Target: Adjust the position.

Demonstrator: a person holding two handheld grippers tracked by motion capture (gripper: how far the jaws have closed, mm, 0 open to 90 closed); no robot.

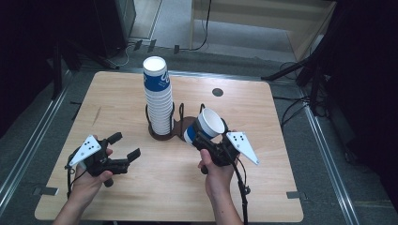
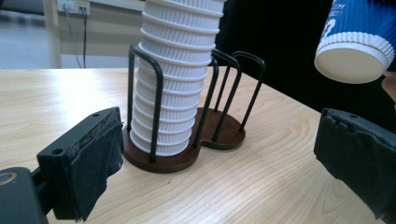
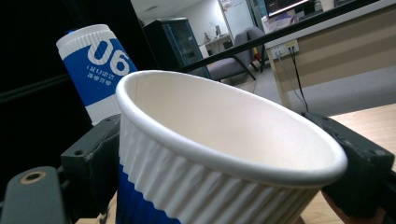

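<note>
In the right gripper view, the two black jaws stand at the lower left and lower right of the frame and press on the ribbed wall of a paper cup (image 3: 224, 154), just under its rim, so the right gripper (image 1: 212, 143) is clamped on this cup. The cup is white on top and blue lower down, and its open mouth faces the camera. In the high view, the cup is a little right of the centre, lifted off the table (image 1: 117, 197) and tilted, with its mouth turned up and to the right.

The left gripper (image 1: 123, 147) sits in the lower left of the high view. Its jaws are wide apart and hold nothing. In the left gripper view, its pads (image 2: 95, 168) frame the holder from the two lower corners.

Further out, near the centre of the high view, a dark wooden cup holder (image 1: 164, 133) with wire loops stands on the table. Its left ring carries a tall stack of cups (image 1: 157, 96), turned upside down. The right ring (image 2: 233, 100) looks empty.

I judge that the work is at an early or middle step: one cup is separate in the right gripper and close above the empty ring. What is left, probably, is to put this cup in that ring or onto the stack; I cannot tell which.
</note>
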